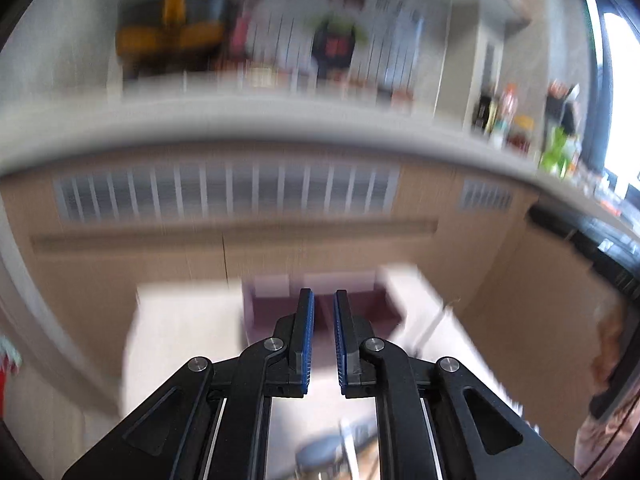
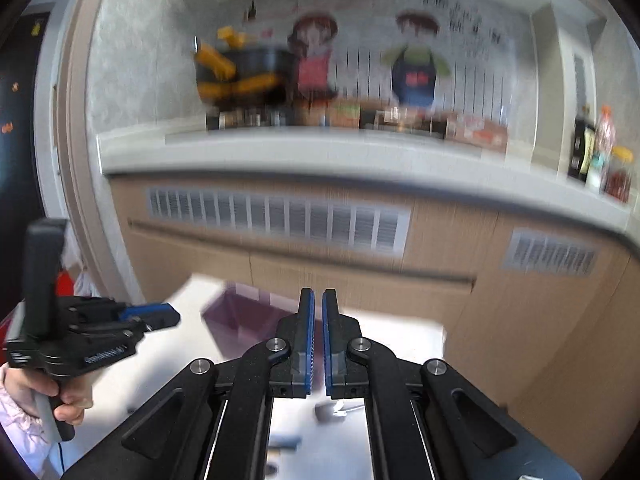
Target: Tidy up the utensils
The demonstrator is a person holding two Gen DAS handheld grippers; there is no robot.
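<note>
Both wrist views are smearing with motion blur, so much of the kitchen is staying hard to read. The countertop (image 2: 304,152) is carrying a row of boxes and jars whose labels are dissolving into streaks, and the wall poster (image 2: 400,60) with two cartoon figures is only showing as patches of red, green and dark blue. A dark pot with yellow-orange parts (image 2: 244,72) is sitting at the counter's left end, its outline uncertain.

The utensils (image 2: 332,408) are lying on the white table (image 2: 400,344) below the grippers, mostly hidden behind the right gripper's black linkage; only a grey, spoon-like blur and a dark blue handle-like shape are peeking through, and I cannot tell exactly what they are. A translucent purple organizer box (image 2: 240,320) with inner dividers is standing at the table's far edge, in front of the tan wood-grain cabinets (image 2: 460,248) with slatted vent grilles.

The right gripper (image 2: 318,300) is pointing forward and slightly down, its ribbed blue pads nearly meeting, holding nothing. The left gripper (image 1: 324,300) is showing a narrow gap between its blue pads, also empty. In the right wrist view a hand (image 2: 70,400) in a pale pink sleeve is gripping the left tool's handle.
</note>
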